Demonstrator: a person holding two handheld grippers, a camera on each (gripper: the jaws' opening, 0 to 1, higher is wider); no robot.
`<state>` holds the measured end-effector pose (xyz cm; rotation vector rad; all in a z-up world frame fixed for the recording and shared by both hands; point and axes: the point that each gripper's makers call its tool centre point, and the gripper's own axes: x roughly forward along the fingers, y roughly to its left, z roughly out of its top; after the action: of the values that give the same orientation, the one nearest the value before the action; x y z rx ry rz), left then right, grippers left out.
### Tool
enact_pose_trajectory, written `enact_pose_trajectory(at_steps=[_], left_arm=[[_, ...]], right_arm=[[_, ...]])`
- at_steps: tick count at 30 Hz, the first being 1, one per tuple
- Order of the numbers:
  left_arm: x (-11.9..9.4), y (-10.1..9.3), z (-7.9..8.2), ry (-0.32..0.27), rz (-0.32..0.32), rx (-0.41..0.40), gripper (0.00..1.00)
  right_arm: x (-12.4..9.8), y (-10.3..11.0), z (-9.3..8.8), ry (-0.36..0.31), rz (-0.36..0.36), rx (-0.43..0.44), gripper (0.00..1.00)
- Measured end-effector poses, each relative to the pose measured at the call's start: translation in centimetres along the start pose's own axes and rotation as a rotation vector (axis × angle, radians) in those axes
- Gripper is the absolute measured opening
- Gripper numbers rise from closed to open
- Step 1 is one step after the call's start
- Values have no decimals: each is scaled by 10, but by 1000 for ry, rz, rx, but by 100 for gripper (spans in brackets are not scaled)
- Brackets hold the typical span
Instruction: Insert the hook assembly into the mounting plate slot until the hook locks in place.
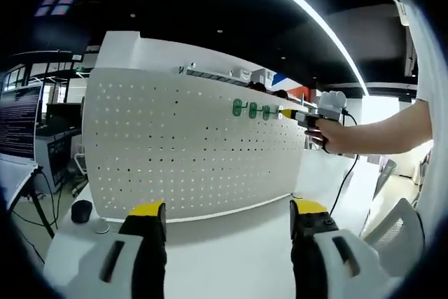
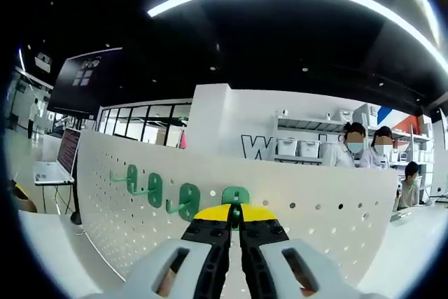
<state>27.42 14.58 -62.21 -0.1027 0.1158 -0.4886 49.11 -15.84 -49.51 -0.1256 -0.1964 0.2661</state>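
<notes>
R gripper (image 2: 234, 223) fingers pinch the green hook (image 2: 236, 201) just ahead of the tips, against the pegboard (image 2: 329, 215) beside two mounted hooks (image 2: 168, 194). L gripper (image 1: 227, 232) fingers spread, empty, above the surface (image 1: 231, 225). Push straight & level till it seats; don't twist.

green hooks (image 2: 187, 201) on a white dotted pegboard (image 1: 175, 152).

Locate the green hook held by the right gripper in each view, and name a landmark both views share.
Left gripper view: the green hook sits upper right of centre, at the right gripper tip, rightmost of three.
Right gripper view: the hook is at bottom centre, just above the shut jaws.
Shared landmark: the white pegboard.
</notes>
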Motion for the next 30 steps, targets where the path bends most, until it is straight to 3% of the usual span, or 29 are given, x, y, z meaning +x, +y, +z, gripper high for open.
enact_pose_trajectory(at_steps=[15,30], left_arm=[[-2,2,-4,7,7,-11,72],[-2,2,-10,20,6,-14,71]], right_arm=[[5,1,-5,9,-13,-2,1],[7,1,-7,46,-102,-16,1]])
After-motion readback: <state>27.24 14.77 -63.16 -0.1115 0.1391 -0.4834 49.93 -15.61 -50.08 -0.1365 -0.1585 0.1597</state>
